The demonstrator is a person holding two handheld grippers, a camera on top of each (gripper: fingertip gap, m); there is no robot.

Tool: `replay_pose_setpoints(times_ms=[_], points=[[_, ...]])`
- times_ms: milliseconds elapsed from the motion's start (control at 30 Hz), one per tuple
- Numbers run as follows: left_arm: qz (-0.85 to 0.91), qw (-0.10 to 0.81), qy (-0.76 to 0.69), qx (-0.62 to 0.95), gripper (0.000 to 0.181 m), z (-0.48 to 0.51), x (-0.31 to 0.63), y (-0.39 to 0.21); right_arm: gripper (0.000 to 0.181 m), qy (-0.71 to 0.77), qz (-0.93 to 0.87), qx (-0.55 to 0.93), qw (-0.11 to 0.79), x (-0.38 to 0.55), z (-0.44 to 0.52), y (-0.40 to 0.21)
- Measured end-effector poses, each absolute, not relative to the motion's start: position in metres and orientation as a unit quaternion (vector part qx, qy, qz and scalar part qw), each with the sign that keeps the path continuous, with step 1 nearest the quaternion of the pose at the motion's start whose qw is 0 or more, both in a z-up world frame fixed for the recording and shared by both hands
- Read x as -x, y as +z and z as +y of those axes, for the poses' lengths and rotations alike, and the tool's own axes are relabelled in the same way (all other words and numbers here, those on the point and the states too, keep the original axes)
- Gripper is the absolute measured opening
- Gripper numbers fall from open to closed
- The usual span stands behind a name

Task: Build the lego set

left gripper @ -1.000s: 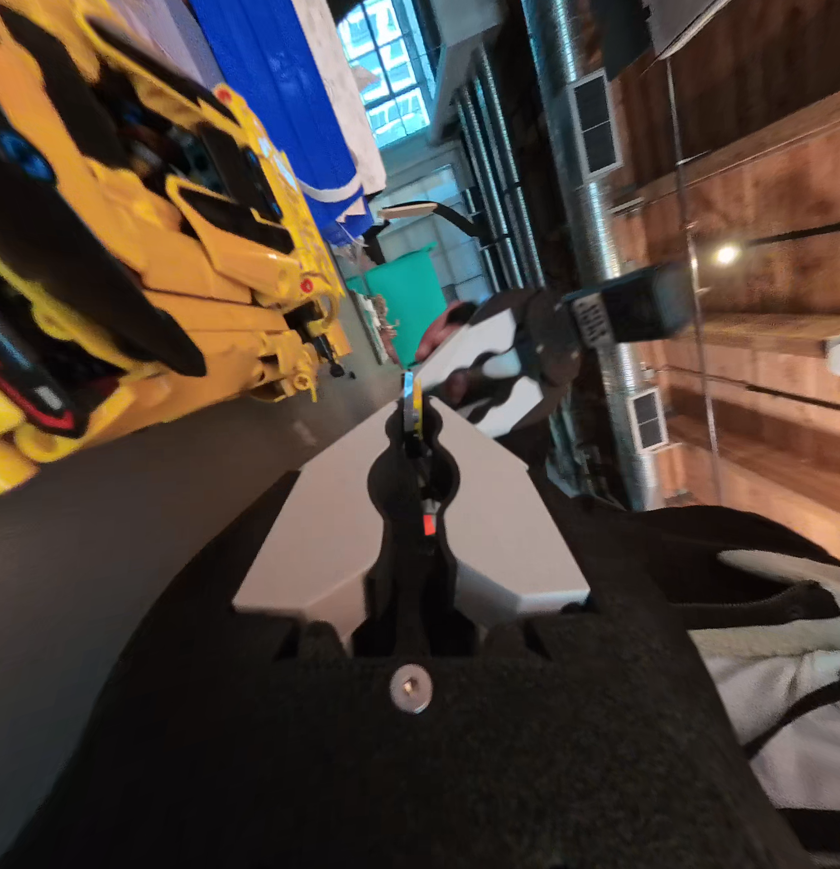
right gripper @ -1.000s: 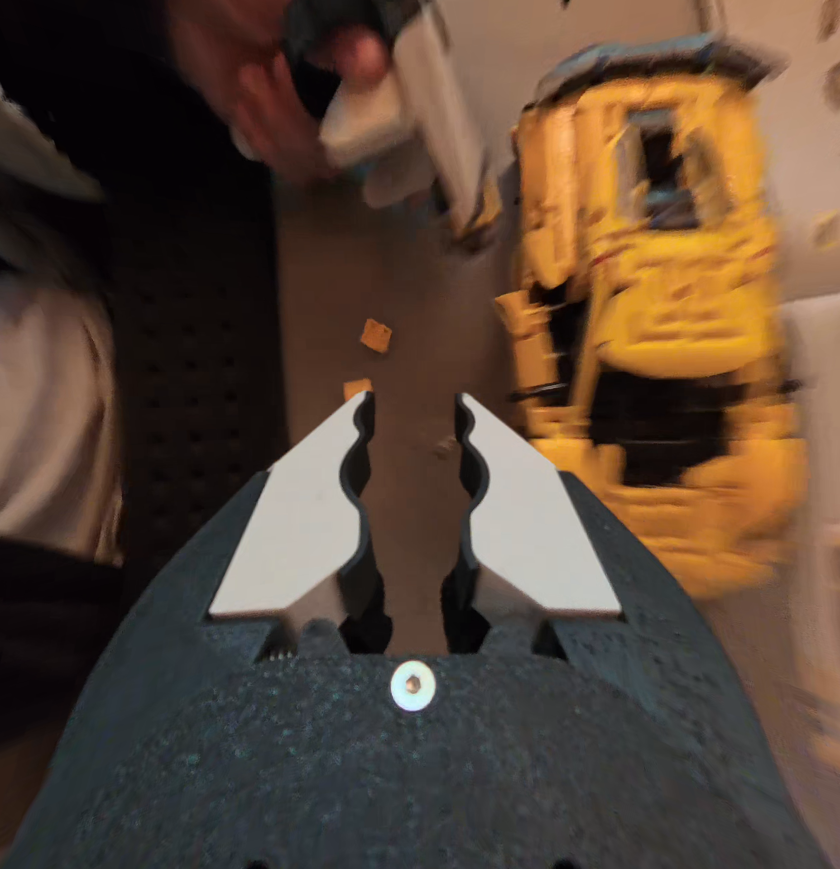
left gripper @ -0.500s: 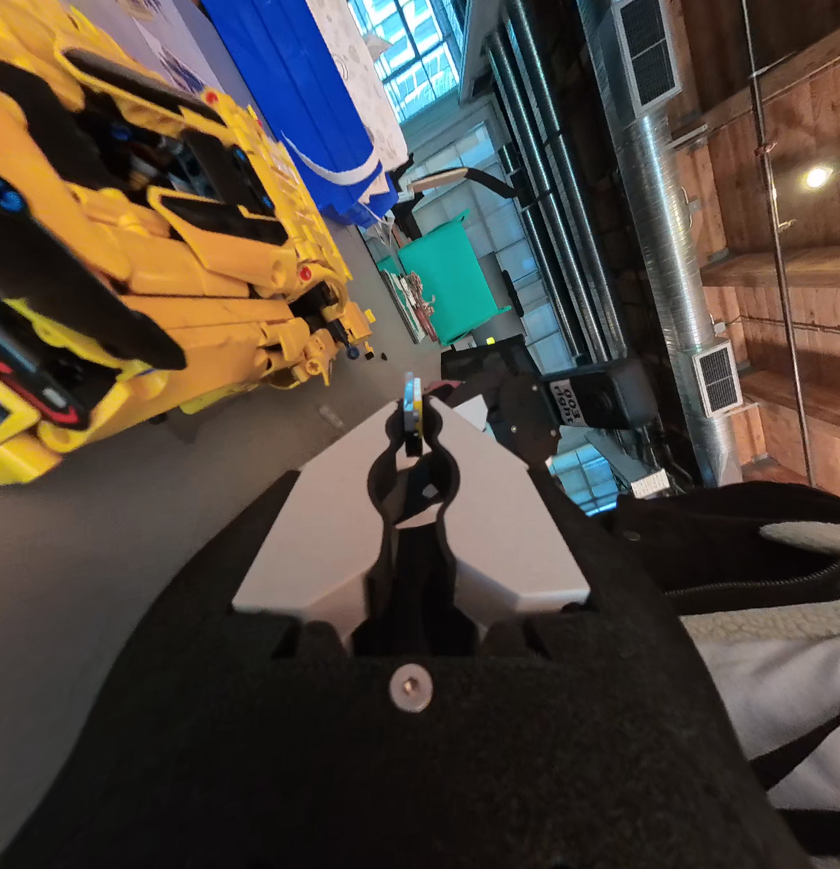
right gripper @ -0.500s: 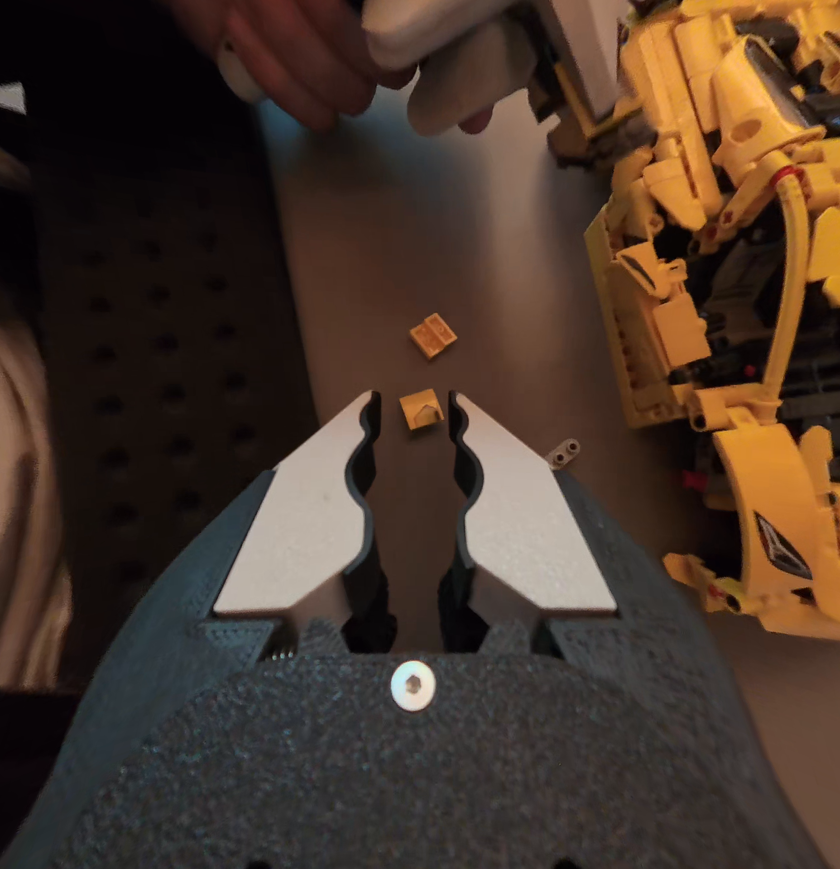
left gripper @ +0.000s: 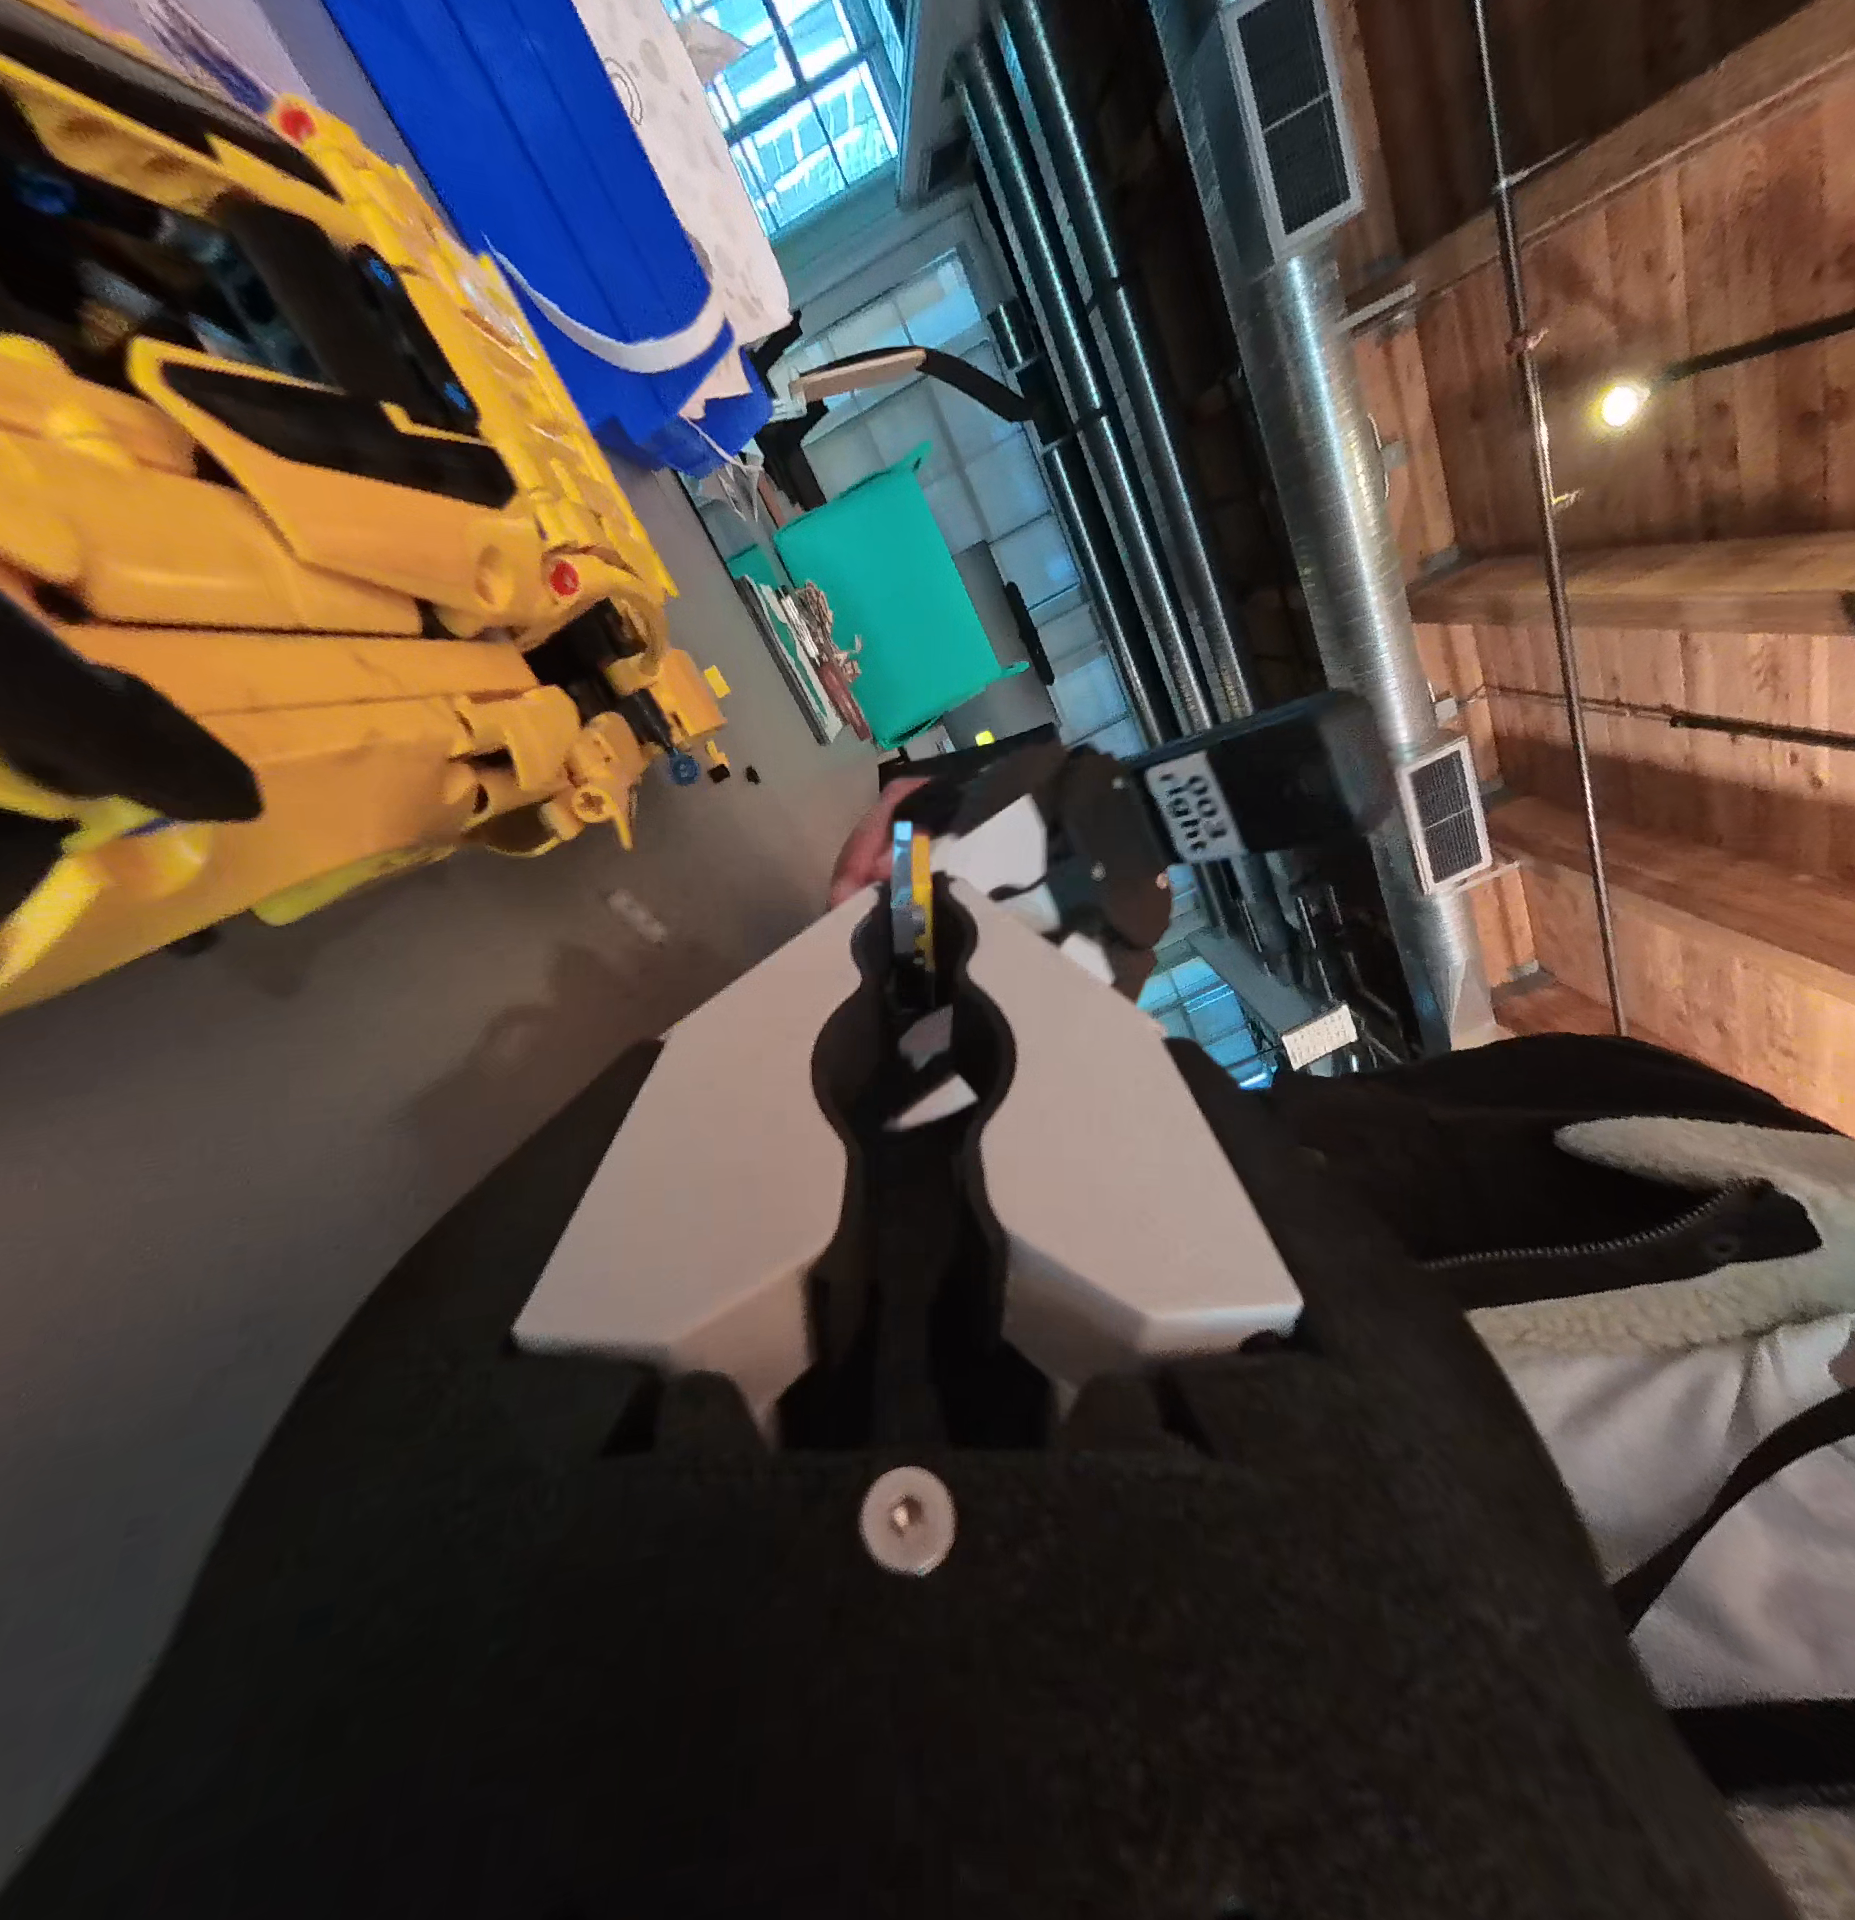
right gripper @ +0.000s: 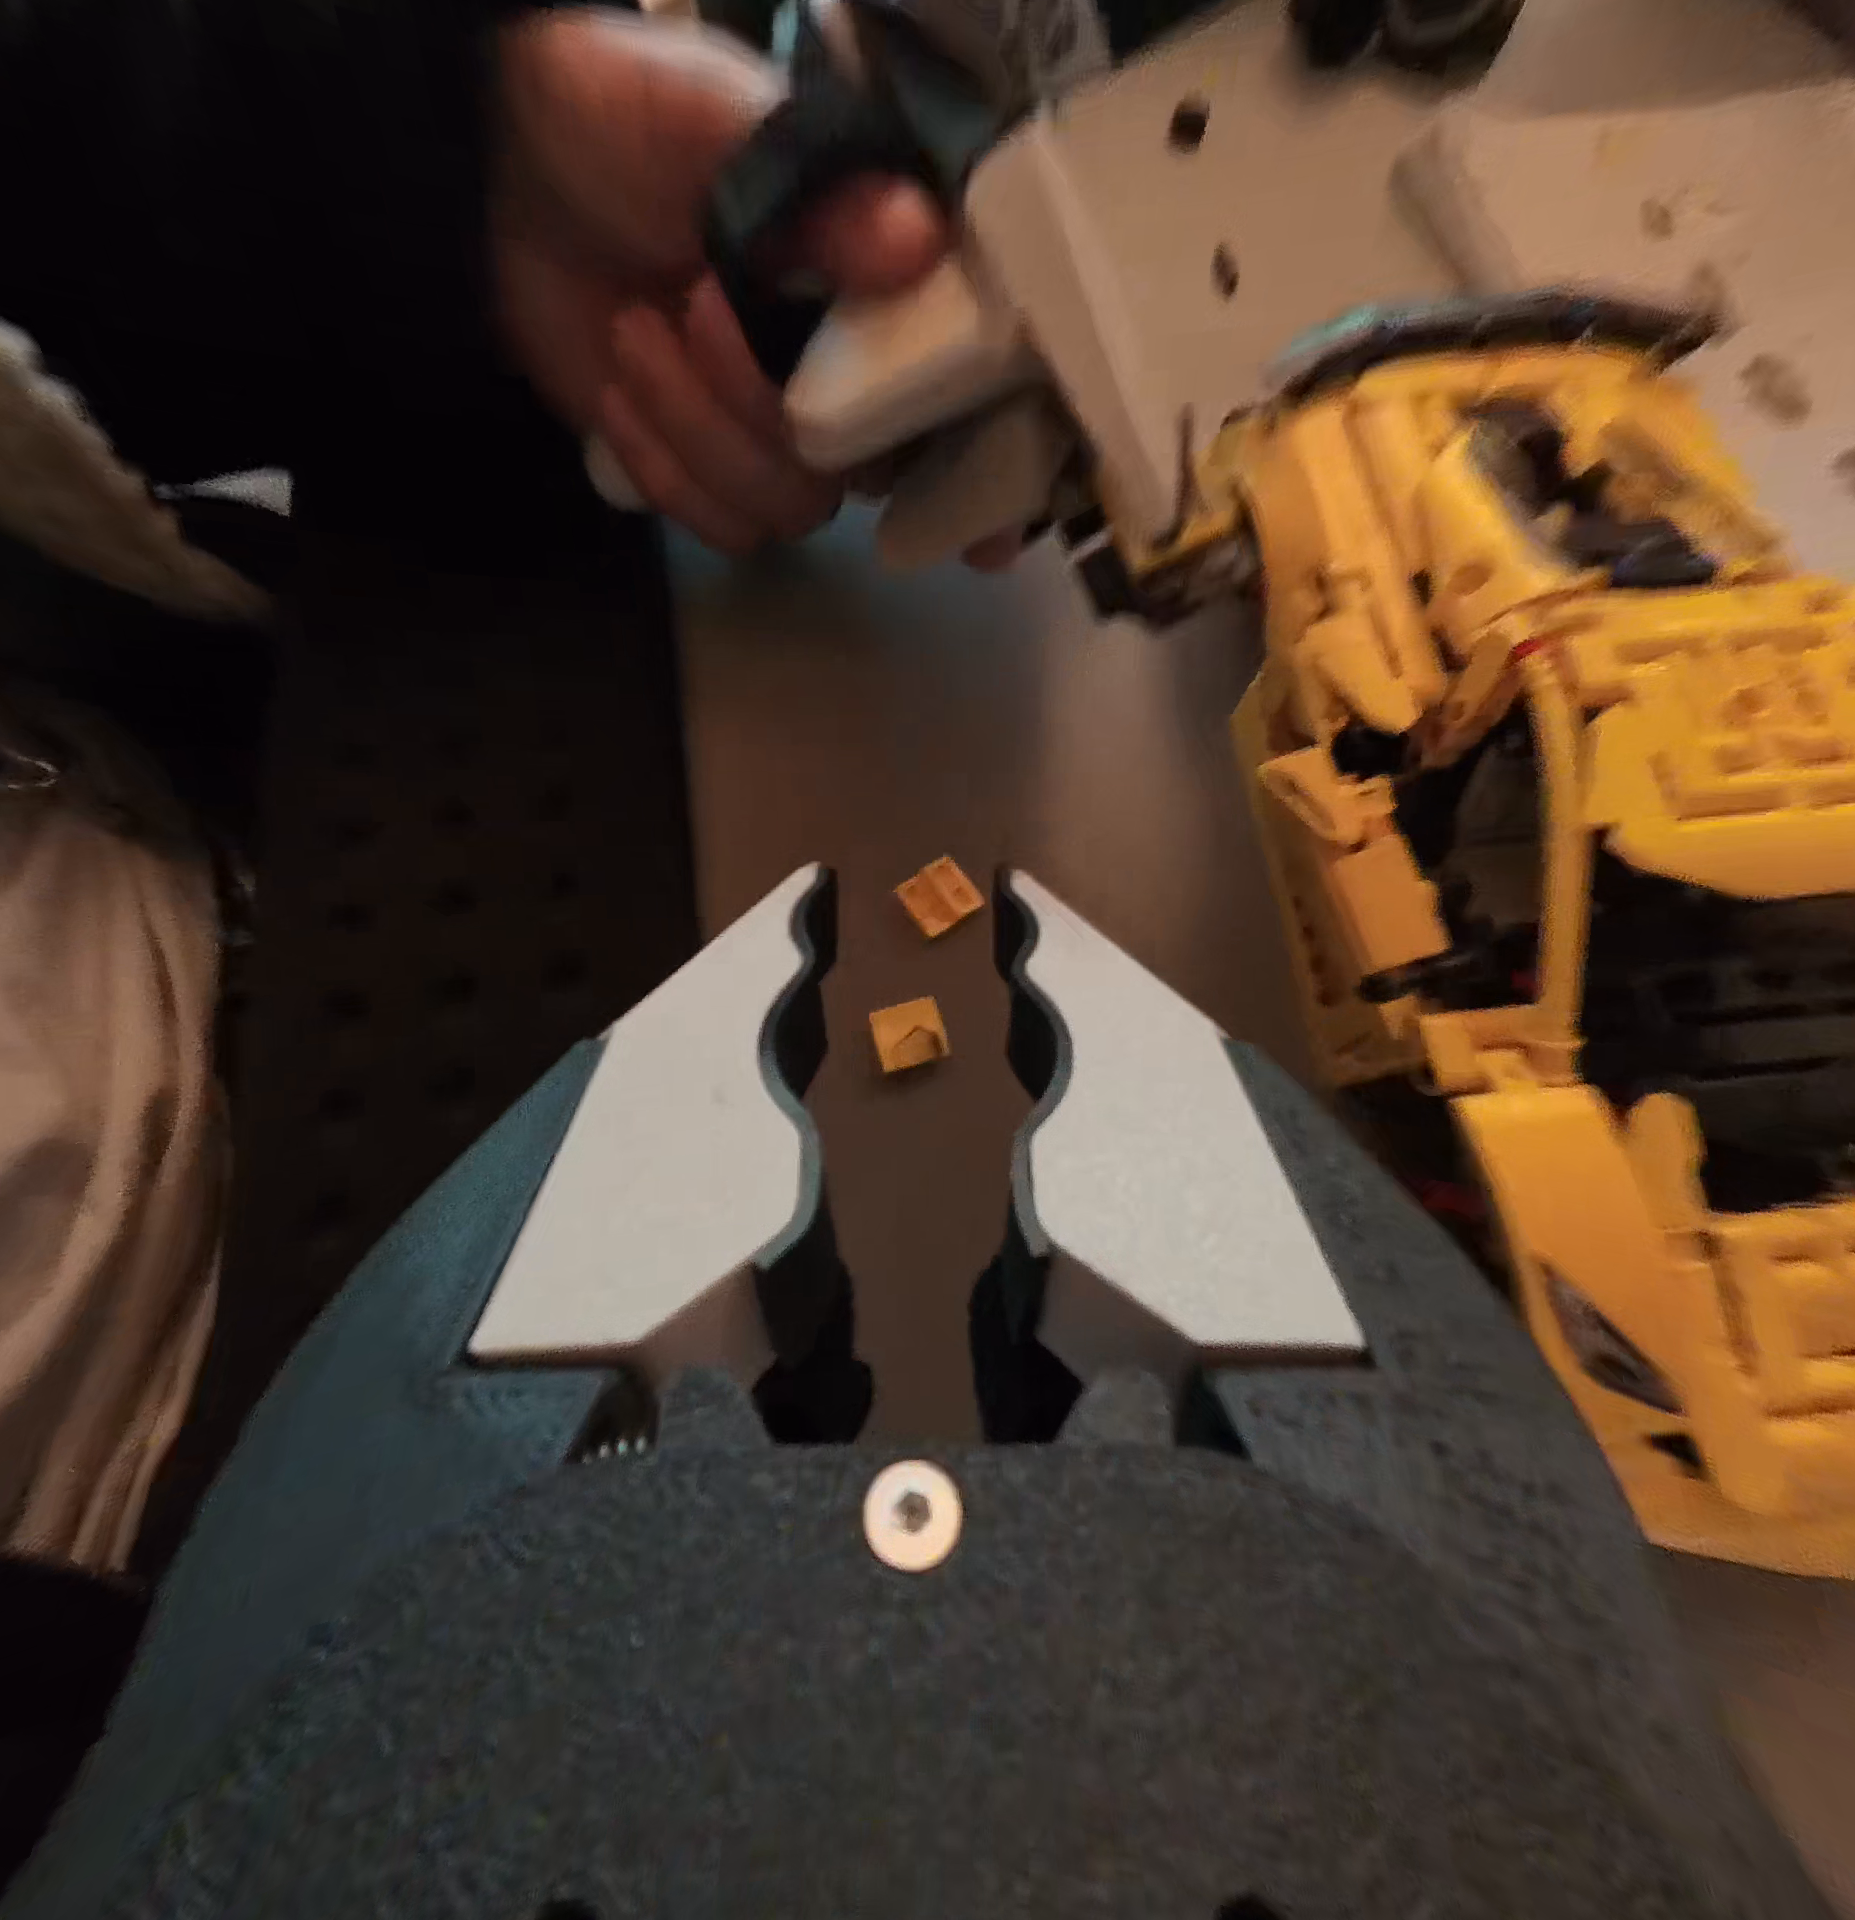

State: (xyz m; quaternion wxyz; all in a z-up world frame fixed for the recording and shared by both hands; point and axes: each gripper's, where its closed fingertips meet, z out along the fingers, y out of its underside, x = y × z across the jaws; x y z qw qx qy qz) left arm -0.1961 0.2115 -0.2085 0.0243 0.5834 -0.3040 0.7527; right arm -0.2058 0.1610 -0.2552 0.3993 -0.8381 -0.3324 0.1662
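My left gripper is pinched tight on a thin yellow piece. My right gripper is spread apart, empty, two small yellow bricks between its fingers on the table. The yellow car model sits at three o'clock.

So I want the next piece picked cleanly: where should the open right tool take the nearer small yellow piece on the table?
Probably from straight above, across the two flat side faces of the nearer yellow piece. It lies loose, already between the right tool's open fingers; its raised top looks less grippable.
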Motion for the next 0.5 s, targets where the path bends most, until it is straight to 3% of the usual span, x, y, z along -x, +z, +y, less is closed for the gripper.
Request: replay_pose_setpoints(times_ms=[100, 167, 500], points=[[-0.323, 0.028, 0.743, -0.586, 0.005, 0.204, 0.194, -0.212, 0.031, 0.118, -0.345, 0.857, 0.365, 0.209, 0.161, -0.288], [-0.335, 0.018, 0.734, -0.591, 0.005, 0.203, 0.194, -0.214, 0.024, 0.108, -0.355, 0.852, 0.369, 0.217, 0.163, -0.288], [-0.329, 0.024, 0.740, -0.586, 0.006, 0.203, 0.194, -0.212, 0.022, 0.089, -0.380, 0.855, 0.343, 0.219, 0.171, -0.301]])
